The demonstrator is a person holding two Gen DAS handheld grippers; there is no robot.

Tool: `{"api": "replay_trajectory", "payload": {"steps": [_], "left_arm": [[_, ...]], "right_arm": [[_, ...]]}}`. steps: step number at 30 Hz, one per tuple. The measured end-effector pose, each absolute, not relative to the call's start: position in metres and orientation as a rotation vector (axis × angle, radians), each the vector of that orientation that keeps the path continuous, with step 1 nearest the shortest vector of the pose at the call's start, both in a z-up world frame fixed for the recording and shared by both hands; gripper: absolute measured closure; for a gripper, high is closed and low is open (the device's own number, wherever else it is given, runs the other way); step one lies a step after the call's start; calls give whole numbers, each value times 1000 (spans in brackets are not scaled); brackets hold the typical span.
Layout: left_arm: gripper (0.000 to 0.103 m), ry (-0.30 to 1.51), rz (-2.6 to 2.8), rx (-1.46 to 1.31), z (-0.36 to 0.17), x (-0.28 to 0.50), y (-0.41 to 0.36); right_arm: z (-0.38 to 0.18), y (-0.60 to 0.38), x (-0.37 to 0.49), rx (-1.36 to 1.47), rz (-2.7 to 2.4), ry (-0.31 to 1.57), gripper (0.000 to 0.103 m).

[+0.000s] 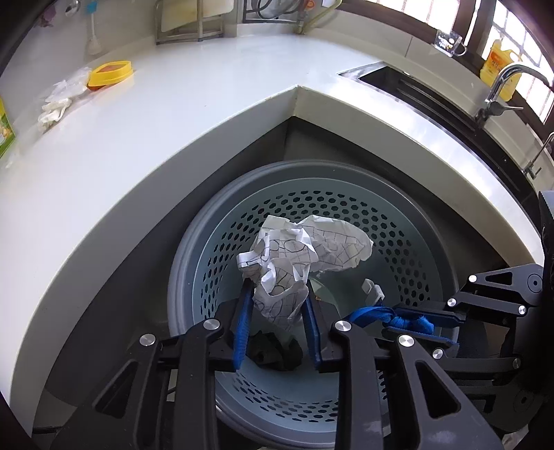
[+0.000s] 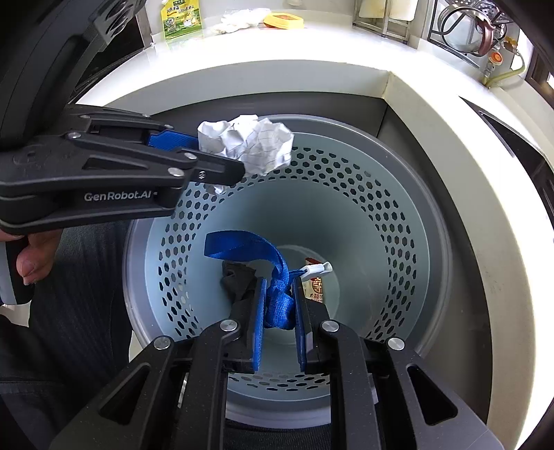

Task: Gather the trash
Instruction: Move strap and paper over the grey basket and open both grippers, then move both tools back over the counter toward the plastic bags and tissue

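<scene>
Much of the bin's [image 2: 398,194] floor is lying hidden behind the two tools and what they are carrying. A dark crumpled item [image 2: 237,282] at the bottom is showing only in part, too shadowed to identify, and a small packet [image 2: 315,289] beside it is half covered, its red printed characters too small to read. The person is appearing only as a hand [image 2: 33,258] at the left edge and dark clothing below it.

Two tools are hanging over the one perforated pale-blue bin, which is standing on the floor in the corner under the white desk [image 1: 180,114]. The left tool [image 1: 277,294] is pinching one crumpled paper ball [image 1: 304,252] with line markings, above the bin's mouth. The right tool [image 2: 279,294] is clamped tight on one knotted blue strap [image 2: 242,244], which is ending in a white clip [image 2: 320,268], lower inside the bin.

On the desk, one yellow lid [image 1: 110,72] and one heap of white gloves or wrapping [image 1: 62,98] are lying together; a green pouch [image 2: 181,19] is bearing text too blurred to read. "GenRobot.AI" is standing on the left tool's side.
</scene>
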State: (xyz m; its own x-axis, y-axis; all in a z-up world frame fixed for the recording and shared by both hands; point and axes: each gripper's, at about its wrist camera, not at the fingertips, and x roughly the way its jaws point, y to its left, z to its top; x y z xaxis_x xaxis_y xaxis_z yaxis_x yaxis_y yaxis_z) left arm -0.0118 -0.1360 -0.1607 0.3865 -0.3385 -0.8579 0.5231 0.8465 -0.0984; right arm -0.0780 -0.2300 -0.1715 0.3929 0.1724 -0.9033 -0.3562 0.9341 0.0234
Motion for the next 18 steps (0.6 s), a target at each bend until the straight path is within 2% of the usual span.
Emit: {"api": "replay_trajectory", "payload": {"steps": [3, 5, 7, 9, 10, 11, 12, 14, 18], "left_arm": [[71, 1045, -558, 208, -162, -11, -139], [70, 1043, -553, 208, -163, -11, -140], [59, 1043, -552, 200, -162, -11, -141], [30, 1029, -538, 198, -160, -12, -141], [25, 1019, -531, 200, -158, -13, -141], [21, 1014, -533, 203, -157, -14, -142], [20, 1013, -537, 204, -155, -13, -143], [11, 1010, -536, 201, -152, -13, -144], [7, 989, -526, 195, -145, -14, -144]], "right_arm": [[-175, -229, -76, -196, 338, 1125, 82], [-177, -230, -75, -209, 329, 1126, 67], [-178, -229, -76, -204, 329, 1120, 53], [-179, -229, -78, -206, 328, 1116, 50], [-179, -229, -78, -206, 330, 1116, 44], [-179, -229, -78, -206, 329, 1113, 35], [-180, -230, -78, -205, 324, 1109, 32], [-180, -232, -78, -200, 321, 1106, 30], [-176, -235, -81, -189, 325, 1097, 24]]}}
